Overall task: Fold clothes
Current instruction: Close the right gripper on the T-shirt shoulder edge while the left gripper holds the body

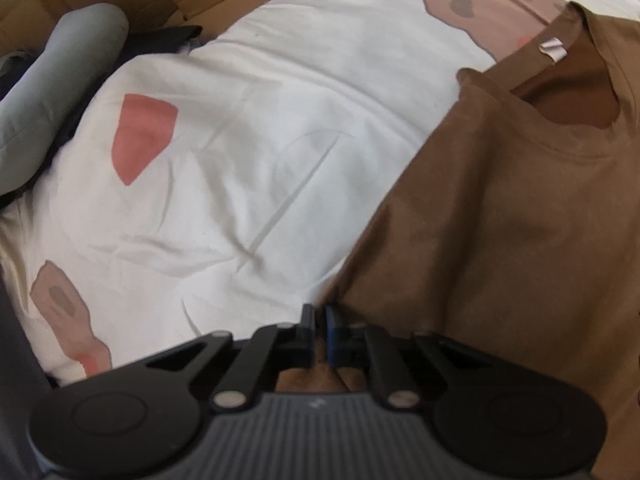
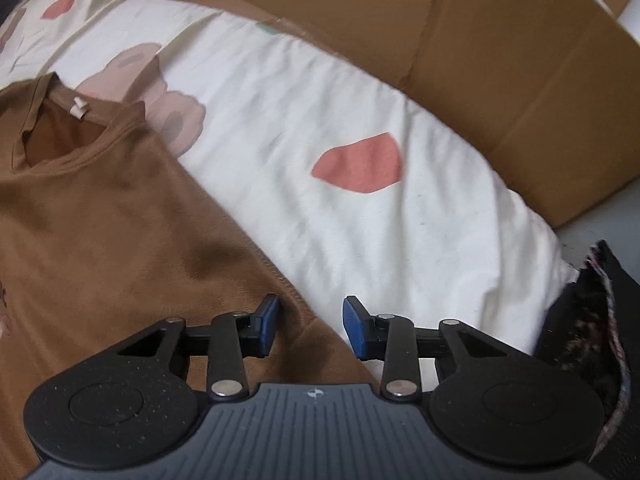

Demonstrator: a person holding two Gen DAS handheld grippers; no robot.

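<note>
A brown t-shirt (image 1: 500,220) lies flat on a white bedsheet (image 1: 248,152), collar and white neck label away from me. My left gripper (image 1: 319,320) is shut on the shirt's left edge, with brown cloth showing between and below the jaws. In the right wrist view the same brown t-shirt (image 2: 100,220) fills the left side. My right gripper (image 2: 310,320) is open, its blue pads apart, hovering over the shirt's right seam edge where it meets the white bedsheet (image 2: 340,100).
A grey-green pillow (image 1: 52,92) and dark cloth lie at the sheet's far left. A brown cardboard box (image 2: 500,60) stands behind the bed. A dark patterned garment (image 2: 592,328) lies at the right edge. The sheet has pink and tan prints.
</note>
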